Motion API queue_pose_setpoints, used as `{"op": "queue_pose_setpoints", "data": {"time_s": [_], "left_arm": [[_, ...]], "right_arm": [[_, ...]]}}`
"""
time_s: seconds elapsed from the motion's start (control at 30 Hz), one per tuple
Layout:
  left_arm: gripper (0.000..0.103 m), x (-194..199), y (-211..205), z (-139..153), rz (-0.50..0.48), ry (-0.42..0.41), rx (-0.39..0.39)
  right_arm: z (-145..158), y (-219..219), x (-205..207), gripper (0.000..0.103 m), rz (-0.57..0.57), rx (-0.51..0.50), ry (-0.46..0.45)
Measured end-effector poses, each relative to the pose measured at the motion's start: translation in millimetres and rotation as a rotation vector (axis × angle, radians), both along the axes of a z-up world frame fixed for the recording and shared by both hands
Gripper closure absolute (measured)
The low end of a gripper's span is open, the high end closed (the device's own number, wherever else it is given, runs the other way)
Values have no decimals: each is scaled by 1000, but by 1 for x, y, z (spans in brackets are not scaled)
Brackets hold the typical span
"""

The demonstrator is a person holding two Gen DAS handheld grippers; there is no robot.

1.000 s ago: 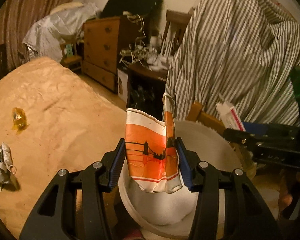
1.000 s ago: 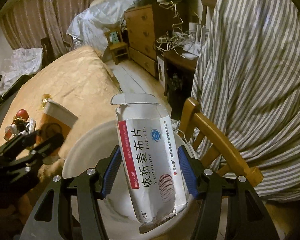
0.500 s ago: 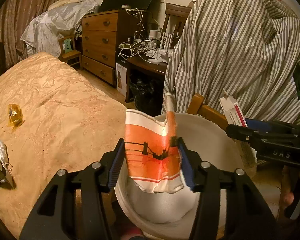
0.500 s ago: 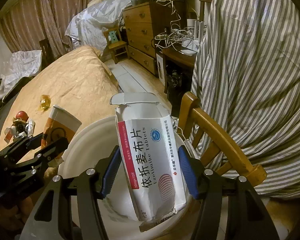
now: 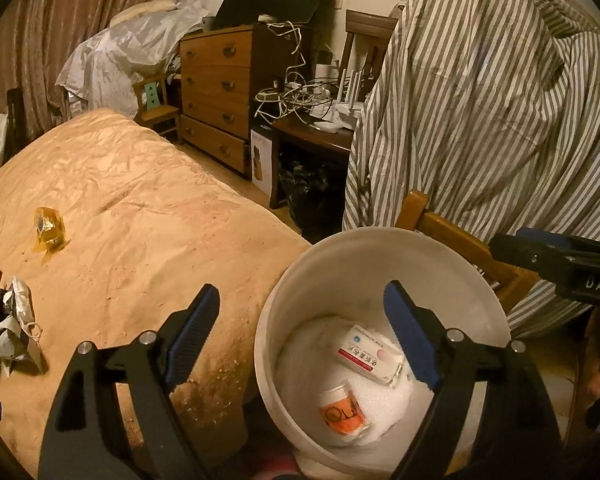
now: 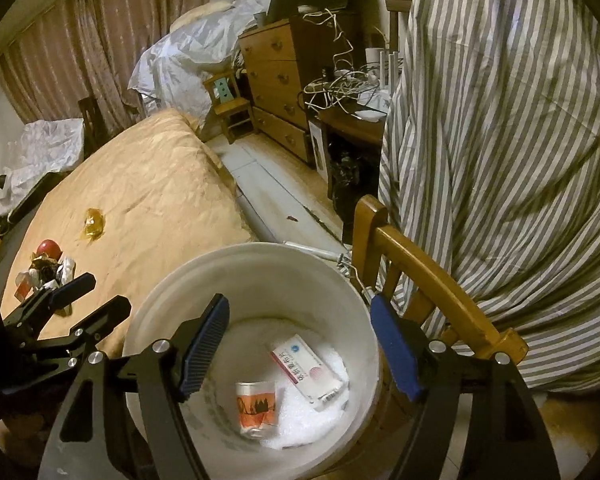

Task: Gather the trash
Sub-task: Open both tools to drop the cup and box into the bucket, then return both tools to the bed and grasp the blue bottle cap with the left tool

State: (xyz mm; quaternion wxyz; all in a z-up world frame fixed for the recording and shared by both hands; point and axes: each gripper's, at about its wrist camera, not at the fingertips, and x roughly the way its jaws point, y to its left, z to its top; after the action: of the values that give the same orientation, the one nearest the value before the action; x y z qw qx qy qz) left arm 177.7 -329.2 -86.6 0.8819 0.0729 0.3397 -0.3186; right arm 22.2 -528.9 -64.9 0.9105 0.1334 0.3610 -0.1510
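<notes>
Two items dropped: cup (image 5: 342, 410) and box (image 6: 308, 370) in bucket (image 5: 296, 280); both tongs (image 5: 300, 332) (image 6: 300, 344) opening, empty. I'd grab bed (image 5: 140, 208) wrappers (image 5: 49, 229) next.

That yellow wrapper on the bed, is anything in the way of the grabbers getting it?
Nothing visible blocks it. The yellow wrapper lies alone on the bed cover, and the left gripper, jaws opening and empty, has open cover between.

white bucket (image 6: 256, 276), orange cup (image 6: 256, 404), grey-striped cloth (image 6: 500, 140)
</notes>
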Motion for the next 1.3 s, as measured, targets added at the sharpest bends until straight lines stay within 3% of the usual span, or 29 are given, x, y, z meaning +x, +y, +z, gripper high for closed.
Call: {"op": "queue_pose_setpoints", "data": {"time_s": [0.13, 0.3, 0.6, 0.93, 1.1, 1.3], "left_arm": [[22, -2, 8, 2, 5, -15, 4], [22, 4, 50, 0, 59, -23, 8], [22, 33, 203, -20, 354, -29, 52], [22, 45, 364, -63, 679, 54, 97], [22, 47, 393, -86, 709, 111, 81], [22, 57, 397, -105, 704, 133, 65]], "right_arm": [[5, 10, -3, 29, 13, -7, -25], [15, 49, -6, 17, 83, -12, -105], [11, 167, 30, 7, 311, 16, -202], [-26, 284, 85, 6, 535, 22, -102], [-47, 318, 98, 6, 611, 22, -53], [-62, 348, 112, 7, 696, 8, -9]]}}
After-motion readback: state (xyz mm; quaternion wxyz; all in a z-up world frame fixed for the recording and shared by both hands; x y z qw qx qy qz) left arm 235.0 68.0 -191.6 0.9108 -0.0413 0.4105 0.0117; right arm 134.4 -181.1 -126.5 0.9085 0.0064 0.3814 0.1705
